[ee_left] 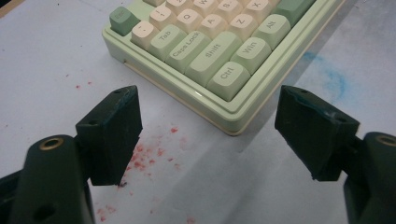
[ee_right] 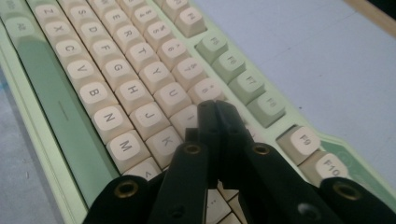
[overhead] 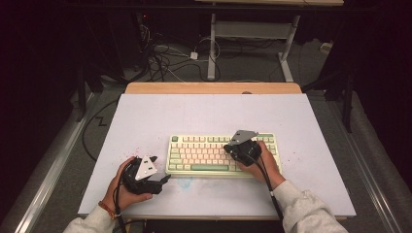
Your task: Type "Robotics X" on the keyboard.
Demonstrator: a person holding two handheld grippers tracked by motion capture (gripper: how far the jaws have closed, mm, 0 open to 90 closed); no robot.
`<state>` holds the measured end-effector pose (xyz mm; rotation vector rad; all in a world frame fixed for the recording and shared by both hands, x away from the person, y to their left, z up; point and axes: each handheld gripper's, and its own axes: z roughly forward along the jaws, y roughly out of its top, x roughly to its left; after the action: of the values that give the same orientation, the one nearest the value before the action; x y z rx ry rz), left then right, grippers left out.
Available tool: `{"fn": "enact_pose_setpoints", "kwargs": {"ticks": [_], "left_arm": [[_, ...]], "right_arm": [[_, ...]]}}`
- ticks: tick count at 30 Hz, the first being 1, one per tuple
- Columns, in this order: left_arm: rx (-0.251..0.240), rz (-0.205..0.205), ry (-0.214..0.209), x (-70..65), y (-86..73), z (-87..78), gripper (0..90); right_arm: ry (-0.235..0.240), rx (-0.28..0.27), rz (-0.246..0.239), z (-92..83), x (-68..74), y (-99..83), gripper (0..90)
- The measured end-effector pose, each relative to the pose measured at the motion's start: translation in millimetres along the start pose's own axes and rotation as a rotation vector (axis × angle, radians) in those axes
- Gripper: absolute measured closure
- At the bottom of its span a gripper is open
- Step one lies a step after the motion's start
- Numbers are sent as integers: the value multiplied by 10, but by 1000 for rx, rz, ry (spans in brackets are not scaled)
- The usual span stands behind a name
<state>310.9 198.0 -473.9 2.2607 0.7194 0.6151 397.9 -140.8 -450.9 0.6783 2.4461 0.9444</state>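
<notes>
The room around the table (overhead: 145, 116) is dark, with grey floor on both sides and a metal rail running along the left. Beyond the table's far edge stands a second desk frame (overhead: 252, 39) on pale legs, and a tangle of cables (overhead: 165, 58) lies on the floor to the left of those legs. The table itself carries a pale lavender-white sheet, with a strip of bare wood showing at its far edge.

The keyboard (overhead: 204, 155), green-cased with cream and green keys, lies flat toward the near side of the table, slightly right of its middle. Just in front of the keyboard's near edge a faint blue smear (ee_left: 329, 77) marks the sheet. Red specks (ee_left: 149, 154) are scattered on the sheet off the keyboard's left near corner.

The right gripper (overhead: 232, 148) sits over the right half of the keyboard, its jaws closed together with nothing between them, tips down among the keys just past the J and K keys in the right gripper view. The left gripper (overhead: 165, 178) rests on the sheet just left of the keyboard's near left corner, jaws spread wide and empty, pointing toward the Ctrl key (ee_left: 227, 79).
</notes>
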Motion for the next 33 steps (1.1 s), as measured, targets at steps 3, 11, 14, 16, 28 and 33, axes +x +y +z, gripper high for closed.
{"fn": "enact_pose_setpoints", "kwargs": {"ticks": [3, 11, 14, 16, 28, 33], "left_arm": [[10, 4, 7, 4, -1, 4, 217], [12, 7, 8, 5, 0, 3, 219], [9, 2, 7, 11, 0, 1, 219], [9, 1, 7, 13, -2, 1, 218], [2, -9, 14, 24, -2, -12, 216], [-6, -15, 23, 26, 3, -21, 217]], "right_arm": [[1, -28, 11, -59, -13, 0, 864], [-24, -127, 34, -279, -43, -8, 709], [-29, -163, 42, -357, -54, -13, 635], [-37, -183, 41, -404, -64, -22, 593], [-129, -251, 66, -632, -69, -156, 283], [-166, -274, 79, -751, -71, -246, 249]]}}
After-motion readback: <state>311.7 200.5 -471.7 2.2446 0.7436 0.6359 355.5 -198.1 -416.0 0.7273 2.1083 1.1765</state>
